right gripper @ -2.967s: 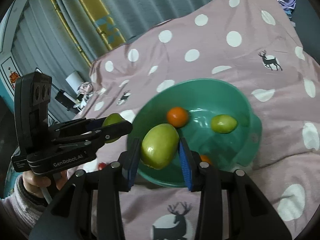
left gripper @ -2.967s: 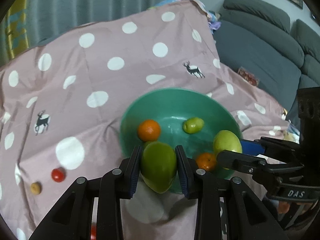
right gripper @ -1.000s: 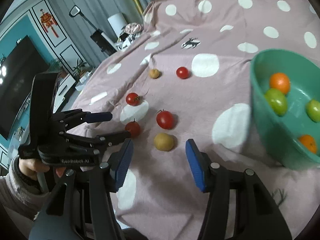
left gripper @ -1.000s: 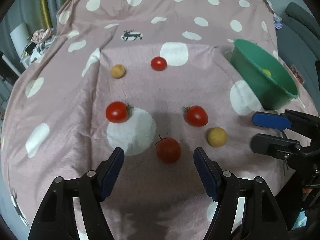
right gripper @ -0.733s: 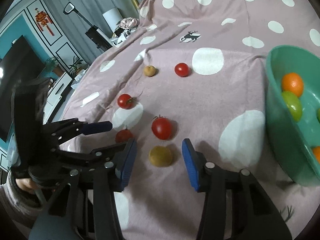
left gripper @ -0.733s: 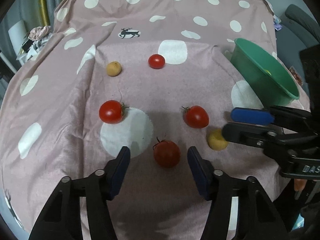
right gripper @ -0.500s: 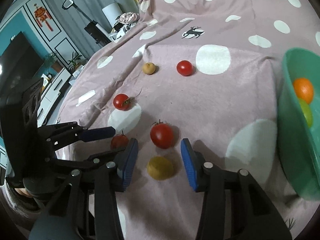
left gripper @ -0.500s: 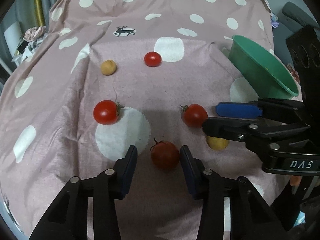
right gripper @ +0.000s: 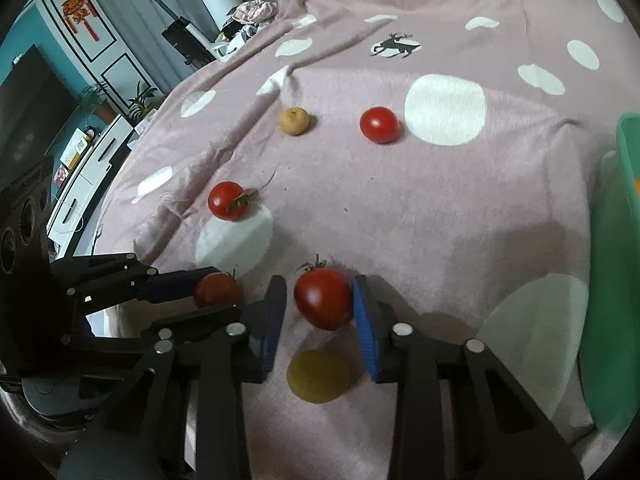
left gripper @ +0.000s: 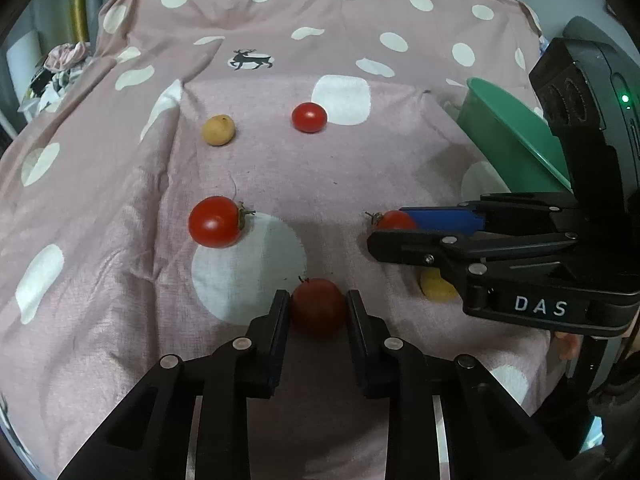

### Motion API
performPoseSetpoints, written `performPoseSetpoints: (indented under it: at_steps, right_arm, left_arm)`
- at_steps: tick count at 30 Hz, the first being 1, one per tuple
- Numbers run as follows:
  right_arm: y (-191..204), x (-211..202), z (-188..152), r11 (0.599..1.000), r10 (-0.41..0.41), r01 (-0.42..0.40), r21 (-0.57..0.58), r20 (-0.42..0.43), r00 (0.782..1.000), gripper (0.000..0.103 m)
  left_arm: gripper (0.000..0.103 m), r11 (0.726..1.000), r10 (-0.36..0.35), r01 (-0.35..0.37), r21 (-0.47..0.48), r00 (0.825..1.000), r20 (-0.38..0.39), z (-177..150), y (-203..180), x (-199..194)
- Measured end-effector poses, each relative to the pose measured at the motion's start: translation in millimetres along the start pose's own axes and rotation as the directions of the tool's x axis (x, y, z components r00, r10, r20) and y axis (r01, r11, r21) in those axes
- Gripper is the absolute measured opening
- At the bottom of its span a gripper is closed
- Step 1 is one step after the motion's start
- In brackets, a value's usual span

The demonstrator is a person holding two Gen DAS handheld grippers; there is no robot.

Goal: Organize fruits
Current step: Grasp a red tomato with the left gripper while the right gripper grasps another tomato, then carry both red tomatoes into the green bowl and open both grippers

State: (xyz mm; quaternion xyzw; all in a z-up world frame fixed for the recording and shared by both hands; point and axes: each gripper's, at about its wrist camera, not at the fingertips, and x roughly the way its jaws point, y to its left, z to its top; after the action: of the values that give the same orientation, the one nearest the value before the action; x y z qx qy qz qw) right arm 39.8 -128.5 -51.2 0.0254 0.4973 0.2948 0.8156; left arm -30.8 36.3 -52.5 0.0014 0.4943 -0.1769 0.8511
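Note:
On the pink dotted cloth, my left gripper [left gripper: 318, 300] has its jaws closing on a dark red tomato [left gripper: 318, 314], both pads against its sides. The right gripper [right gripper: 320, 304] is closing its blue pads on another stemmed tomato [right gripper: 323, 300], seen half hidden in the left wrist view as the tomato [left gripper: 394, 220]. A yellow fruit [right gripper: 318, 376] lies just under the right gripper's fingers. Two more tomatoes [left gripper: 216, 222] [left gripper: 309, 117] and a small yellow fruit [left gripper: 218, 130] lie farther out. The green bowl [left gripper: 504, 132] stands at the right.
The cloth drops off at the left toward a cabinet and a dark screen [right gripper: 24, 96]. A pile of clothes [right gripper: 252, 12] lies beyond the far edge. The bowl's wall [right gripper: 612, 320] is close on the right of the right gripper.
Both grippers narrowed from wide open until their pads met the tomatoes. The right gripper came in leftward and lower, so the bowl slid to the right edge of its view.

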Motion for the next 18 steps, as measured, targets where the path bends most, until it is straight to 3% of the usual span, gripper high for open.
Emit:
performPoseSetpoints:
  at_steps: [8, 18]
  right_arm:
    - [-3.5, -3.8, -3.8, 1.000, 0.015, -0.015, 0.024, 0.018, 1.000, 0.029]
    - [-5.0, -43.9, -23.6, 0.999, 0.012, -0.016, 0.035, 0.094, 0.995, 0.029]
  left_arm:
    - [0.028, 1.000, -0.015, 0.016, -0.016, 1.000, 0.007, 0.7, 3.1, -3.7]
    - [0.028, 1.000, 0.003, -0.004, 0.016, 0.999, 0.038, 6.9, -10.4, -16.2]
